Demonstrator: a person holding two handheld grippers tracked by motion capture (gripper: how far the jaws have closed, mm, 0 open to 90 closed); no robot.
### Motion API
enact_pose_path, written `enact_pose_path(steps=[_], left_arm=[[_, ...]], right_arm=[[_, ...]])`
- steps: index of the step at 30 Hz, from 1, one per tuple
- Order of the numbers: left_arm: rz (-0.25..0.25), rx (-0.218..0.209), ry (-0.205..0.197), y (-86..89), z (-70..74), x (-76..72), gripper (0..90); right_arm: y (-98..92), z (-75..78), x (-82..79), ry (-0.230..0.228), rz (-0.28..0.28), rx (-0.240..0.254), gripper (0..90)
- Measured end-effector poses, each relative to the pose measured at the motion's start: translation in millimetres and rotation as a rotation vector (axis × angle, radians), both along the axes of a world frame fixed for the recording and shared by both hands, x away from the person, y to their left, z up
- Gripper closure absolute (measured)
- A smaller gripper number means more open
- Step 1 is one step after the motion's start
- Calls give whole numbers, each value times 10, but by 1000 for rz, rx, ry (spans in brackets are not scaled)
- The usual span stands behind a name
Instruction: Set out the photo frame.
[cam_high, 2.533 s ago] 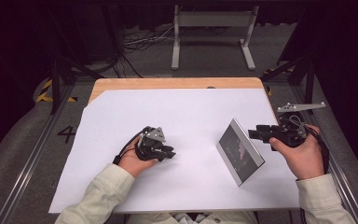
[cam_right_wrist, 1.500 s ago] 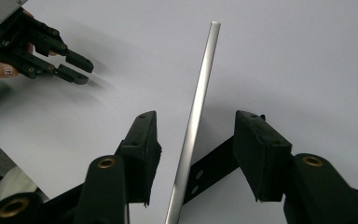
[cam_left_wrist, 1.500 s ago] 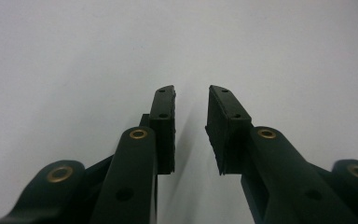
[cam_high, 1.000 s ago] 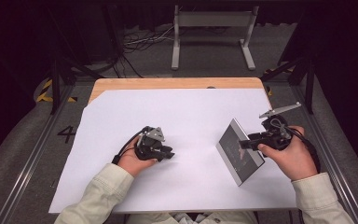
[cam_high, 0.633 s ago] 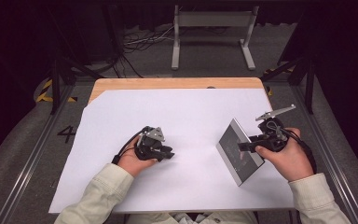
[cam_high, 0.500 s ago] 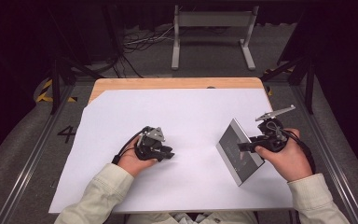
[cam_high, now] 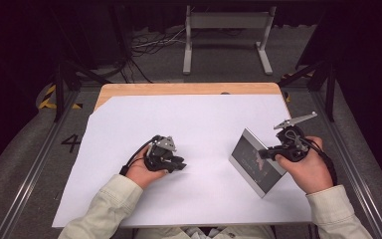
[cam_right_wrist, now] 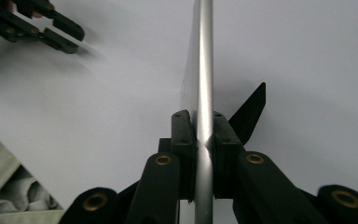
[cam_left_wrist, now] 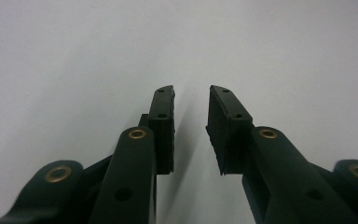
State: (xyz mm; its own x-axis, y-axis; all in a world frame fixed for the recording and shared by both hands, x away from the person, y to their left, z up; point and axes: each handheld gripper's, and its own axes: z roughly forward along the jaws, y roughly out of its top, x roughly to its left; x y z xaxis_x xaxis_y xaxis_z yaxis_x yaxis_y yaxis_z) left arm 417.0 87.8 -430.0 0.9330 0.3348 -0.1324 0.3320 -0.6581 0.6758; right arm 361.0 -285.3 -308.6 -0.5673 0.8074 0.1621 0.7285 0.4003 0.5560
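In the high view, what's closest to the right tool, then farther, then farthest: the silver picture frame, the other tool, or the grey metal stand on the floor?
1. Silver picture frame: clamped in the right tool.
2. Left tool: across the white sheet, leftward.
3. Grey metal stand: on the floor beyond the table.

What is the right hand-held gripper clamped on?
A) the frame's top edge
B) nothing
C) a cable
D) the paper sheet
A: in the right gripper view the pads of the right hand-held gripper press on both sides of the silver top edge of the frame, which stands on the table with its black prop behind it.
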Motion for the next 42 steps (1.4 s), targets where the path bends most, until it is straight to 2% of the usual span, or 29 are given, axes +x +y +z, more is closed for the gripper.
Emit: enact_pose_path(steps=[2, 9, 19, 26, 33, 42], left_arm=[[1, 1, 2, 2, 0, 0, 723], [4, 0, 1, 8, 5, 0, 723], [19, -7, -1, 61, 8, -4, 720], [61, -9, -13, 172, 23, -53, 710], [106, -12, -15, 338, 15, -108, 706], [172, -14, -14, 555, 11, -183, 706]], right_arm=[[8, -6, 3, 2, 20, 17, 840], [53, 21, 0, -5, 44, -9, 841], [72, 91, 29, -22, 105, -6, 842], [134, 144, 108, -47, 163, -48, 842], [222, 192, 237, -65, 220, -57, 843], [405, 240, 430, -67, 330, -67, 843]])
